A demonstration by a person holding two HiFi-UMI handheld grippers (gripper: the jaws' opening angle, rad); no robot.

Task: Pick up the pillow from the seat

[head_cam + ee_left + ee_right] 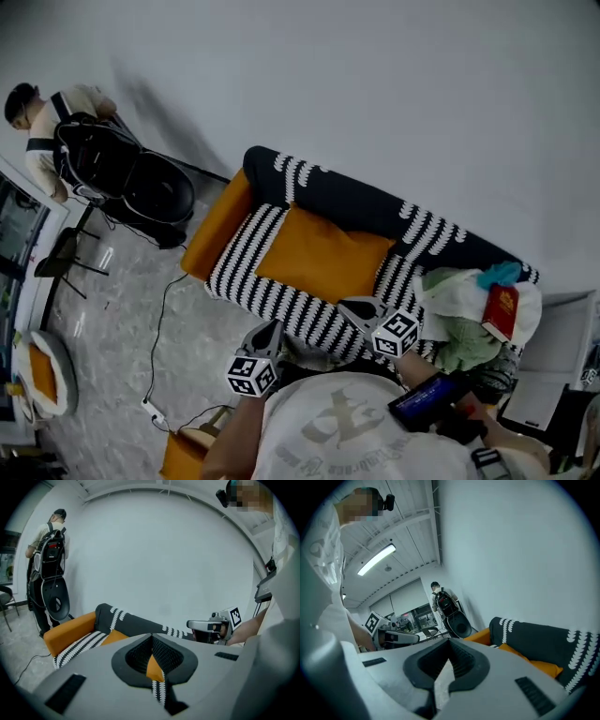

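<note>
Orange fabric covers the pillow (323, 255), which is seen lying flat on the black-and-white striped seat (239, 261) of the sofa, ahead of both tongs and touched by neither. The left tongs (270, 330) are held shut and empty just short of the seat's front edge, and the right tongs (354, 307) are likewise closed on nothing, with their tips over that same front edge. The two are kept a little apart, side by side. The pillow's far edge is set against the dark backrest (366, 206), beyond which only the pale wall (375, 84) is seen. Striped margins of the seat are left bare on both sides of the pillow and along its near edge. To the left of the left tongs an orange armrest (217, 223) closes the sofa's end, and past it open floor (112, 319) is crossed by a thin cable (161, 323). To the right of the right tongs the sofa's other end is taken up by a heap of clothes (464, 323) with a red book (502, 309) on top. A person (42, 117) is seen standing far off to the left.
</note>
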